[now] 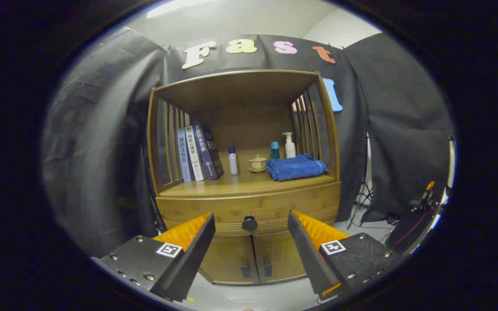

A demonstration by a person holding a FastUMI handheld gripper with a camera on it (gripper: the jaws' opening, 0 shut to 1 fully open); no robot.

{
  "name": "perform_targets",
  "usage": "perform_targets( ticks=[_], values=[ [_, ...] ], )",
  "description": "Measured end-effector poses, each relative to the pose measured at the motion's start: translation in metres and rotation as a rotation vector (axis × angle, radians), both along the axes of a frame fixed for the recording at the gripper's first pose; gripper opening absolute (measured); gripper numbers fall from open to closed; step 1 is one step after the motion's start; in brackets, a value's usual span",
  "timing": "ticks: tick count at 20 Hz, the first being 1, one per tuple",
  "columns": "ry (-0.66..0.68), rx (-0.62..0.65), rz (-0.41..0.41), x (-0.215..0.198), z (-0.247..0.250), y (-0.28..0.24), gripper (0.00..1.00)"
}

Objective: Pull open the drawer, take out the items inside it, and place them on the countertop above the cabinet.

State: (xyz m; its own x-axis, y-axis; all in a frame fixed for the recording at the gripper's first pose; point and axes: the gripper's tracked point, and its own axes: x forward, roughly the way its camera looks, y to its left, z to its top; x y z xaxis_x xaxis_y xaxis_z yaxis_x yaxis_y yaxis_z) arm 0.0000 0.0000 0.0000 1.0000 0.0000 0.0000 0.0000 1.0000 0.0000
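A wooden cabinet (249, 207) stands against the black cloth wall (97, 142), on a pale floor (275, 296). Its upper part is an open shelf with slatted sides, and the bottom of this shelf is the surface (240, 183) above the drawer. The drawer (214, 212) is one wide wooden front, closed, with one dark round knob (249, 223) in its middle. Under it are two small doors (253, 257), also closed.

On the surface I count three books (197, 151) standing upright at the left, one folded blue towel (296, 167) at the right, three bottles (233, 160), and one small lidded cup (257, 163) between them.

The gripper (249, 224) is wide open and holds nothing. The knob is seen between its fingers, beyond the tips and not touched.
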Motion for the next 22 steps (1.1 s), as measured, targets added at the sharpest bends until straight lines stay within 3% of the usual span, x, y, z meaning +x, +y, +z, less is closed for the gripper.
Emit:
perform_targets(
  ticks=[15,19,22],
  values=[
    [-0.017,-0.061,0.033,0.028,-0.014,0.019,1.0],
    [-0.004,-0.047,0.065,0.063,-0.026,0.027,1.0],
    [-0.003,-0.056,0.045,0.098,-0.037,0.022,1.0]
  ],
)
